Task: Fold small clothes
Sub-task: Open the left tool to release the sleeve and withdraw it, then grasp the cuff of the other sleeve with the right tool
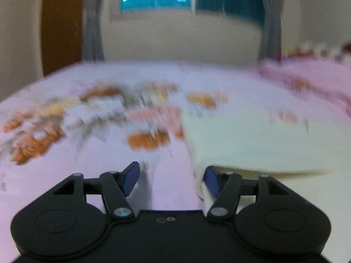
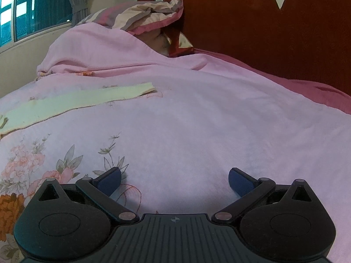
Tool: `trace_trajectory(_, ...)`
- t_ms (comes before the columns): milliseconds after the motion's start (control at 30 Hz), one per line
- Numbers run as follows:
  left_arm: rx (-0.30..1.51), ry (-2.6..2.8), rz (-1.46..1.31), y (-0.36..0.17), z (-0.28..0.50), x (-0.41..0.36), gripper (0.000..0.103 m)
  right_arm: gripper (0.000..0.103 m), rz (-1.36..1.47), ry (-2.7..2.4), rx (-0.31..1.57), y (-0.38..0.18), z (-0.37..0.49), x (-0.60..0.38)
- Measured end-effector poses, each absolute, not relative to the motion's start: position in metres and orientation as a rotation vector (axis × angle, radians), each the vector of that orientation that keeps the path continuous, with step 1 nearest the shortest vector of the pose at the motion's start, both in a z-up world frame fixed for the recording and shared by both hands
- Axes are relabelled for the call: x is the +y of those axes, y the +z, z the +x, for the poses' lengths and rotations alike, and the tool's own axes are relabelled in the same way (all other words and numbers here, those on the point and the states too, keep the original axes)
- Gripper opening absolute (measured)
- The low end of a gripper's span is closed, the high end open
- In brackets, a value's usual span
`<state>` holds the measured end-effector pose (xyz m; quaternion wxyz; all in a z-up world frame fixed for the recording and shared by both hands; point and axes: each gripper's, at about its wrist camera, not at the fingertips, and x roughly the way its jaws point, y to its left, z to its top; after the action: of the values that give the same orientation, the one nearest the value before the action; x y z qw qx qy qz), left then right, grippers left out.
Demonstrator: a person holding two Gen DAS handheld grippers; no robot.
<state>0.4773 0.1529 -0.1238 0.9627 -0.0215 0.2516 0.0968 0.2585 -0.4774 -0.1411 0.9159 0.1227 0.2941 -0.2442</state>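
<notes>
Cream cloth [image 1: 243,140] lies flat on the pink floral bedspread [image 1: 92,135], its near edge lifted slightly off the cover. Left gripper [image 1: 172,178] sits at that near corner with jaws spread apart, one blue pad [image 1: 211,180] touching the cloth's edge, nothing clamped. Right gripper [image 2: 174,182] hovers low over bare bedspread, jaws wide apart, well away from the cloth. Beyond the bedspread stand pillows [image 2: 151,15] and a dark headboard [image 2: 252,26].
</notes>
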Motion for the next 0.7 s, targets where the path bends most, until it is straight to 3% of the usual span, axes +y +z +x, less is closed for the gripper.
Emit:
trace_trajectory(167,0.638,0.134,-0.086,-0.136,0.465,0.160,0.062,0.103,0.263,-0.489,0.622,-0.139,0.262,-0.480)
trace_trajectory(467,0.555,0.143,-0.320,-0.137,0.386,0.244,0.063,0.103,0.599,-0.263,0.480,-0.112,0.336,-0.523)
trace_trajectory(500,0.527,0.158,-0.365,-0.137,0.377,0.255,0.063,0.098,0.646,-0.252,0.470,-0.113,0.350,-0.532)
trace_trajectory(533,0.516,0.195,-0.380,-0.137,0.372,0.261,0.063,0.072,0.688,-0.243,0.463,-0.116,0.362,-0.541)
trace_trajectory(600,0.502,0.256,-0.400,-0.136,0.361,0.272,0.063,0.050,0.769,-0.241,0.490,-0.124,0.384,-0.559)
trace_trajectory(700,0.499,0.287,-0.453,-0.138,0.355,0.286,0.063,0.051,0.875,-0.276,0.497,-0.138,0.400,-0.582)
